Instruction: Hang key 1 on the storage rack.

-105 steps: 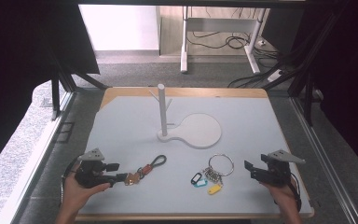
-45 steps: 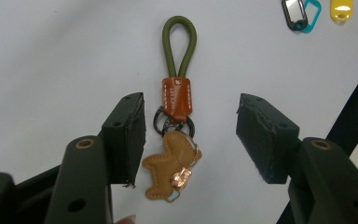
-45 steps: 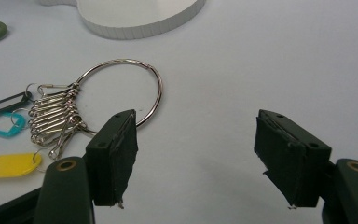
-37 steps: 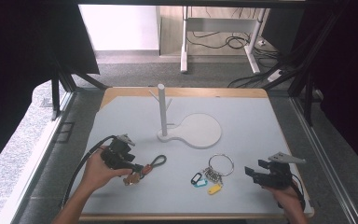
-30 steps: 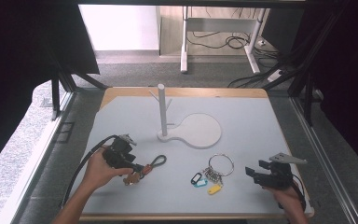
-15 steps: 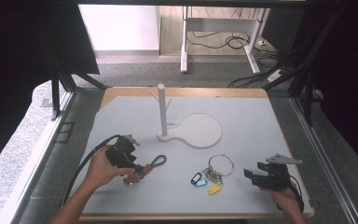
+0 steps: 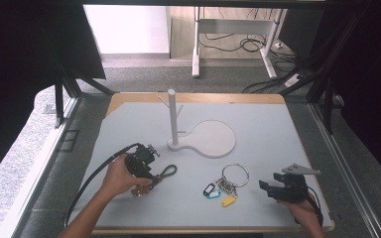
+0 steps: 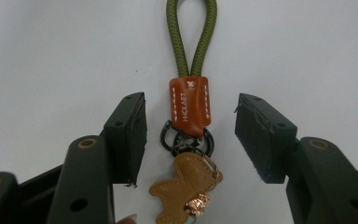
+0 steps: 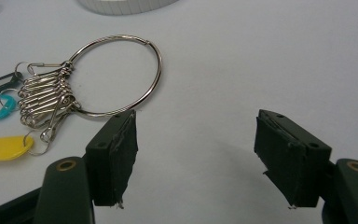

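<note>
Rope keychain [image 8: 189, 84]: lies flat on the grey table [image 7: 278, 129], its orange leather tab midway between the left gripper's [image 8: 191, 135] spread jaws, touched by neither; they have just been closing a little.
Room: bare table on both sides of the jaws.
Right gripper [image 9: 196, 158]: released, empty; steel key ring [image 9: 116, 74] just past its left jaw.
Farther off: white peg stand [image 7: 172, 119], well apart.
Cut off: leather charm [image 8: 184, 193] at the picture's bottom edge.

Table [image 7: 287, 124] had a grey mat top with wood edging. On it: white stand [image 7: 198, 136] with 1 upright post, green-cord keychain [image 7: 163, 173] left of centre, key ring [image 7: 228, 181] with 3 coloured tags right of it.
</note>
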The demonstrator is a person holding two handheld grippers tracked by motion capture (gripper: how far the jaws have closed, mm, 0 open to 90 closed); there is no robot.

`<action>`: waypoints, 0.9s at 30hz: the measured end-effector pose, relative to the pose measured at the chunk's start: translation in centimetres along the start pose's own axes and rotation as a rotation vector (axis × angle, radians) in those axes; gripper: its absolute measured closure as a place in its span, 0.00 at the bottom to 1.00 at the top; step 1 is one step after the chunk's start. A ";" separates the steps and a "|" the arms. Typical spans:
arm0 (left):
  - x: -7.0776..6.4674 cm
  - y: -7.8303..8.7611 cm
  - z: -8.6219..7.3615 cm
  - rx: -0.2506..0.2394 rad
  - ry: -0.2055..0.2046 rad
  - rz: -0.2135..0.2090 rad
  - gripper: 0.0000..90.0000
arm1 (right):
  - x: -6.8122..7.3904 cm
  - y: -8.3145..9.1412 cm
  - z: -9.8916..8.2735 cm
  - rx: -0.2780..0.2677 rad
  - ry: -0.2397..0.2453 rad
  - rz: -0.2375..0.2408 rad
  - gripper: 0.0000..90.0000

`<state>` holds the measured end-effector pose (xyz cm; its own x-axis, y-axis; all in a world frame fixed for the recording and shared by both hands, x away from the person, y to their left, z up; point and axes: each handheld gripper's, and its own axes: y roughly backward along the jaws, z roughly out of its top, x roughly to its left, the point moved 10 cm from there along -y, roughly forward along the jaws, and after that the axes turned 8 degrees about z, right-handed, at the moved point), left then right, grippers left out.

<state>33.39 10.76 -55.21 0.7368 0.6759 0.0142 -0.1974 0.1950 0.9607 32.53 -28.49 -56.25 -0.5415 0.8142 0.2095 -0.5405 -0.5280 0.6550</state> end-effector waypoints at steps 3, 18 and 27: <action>0.0 -0.5 0.2 0.016 -0.006 0.006 0.49 | 0.0 0.0 -0.1 0.005 0.001 -0.003 0.34; -0.5 -2.3 0.3 0.072 -0.046 0.027 0.53 | 0.0 -0.4 -0.4 0.024 0.004 -0.007 0.33; -0.4 -2.8 0.4 0.104 -0.078 0.040 0.60 | 0.1 -0.4 -0.4 0.027 -0.001 -0.006 0.33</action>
<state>33.89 9.61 -57.80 0.7789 0.6232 0.0705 -0.1623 0.0918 0.9825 32.41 -28.35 -56.77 -0.5382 0.8172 0.2062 -0.5260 -0.5169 0.6754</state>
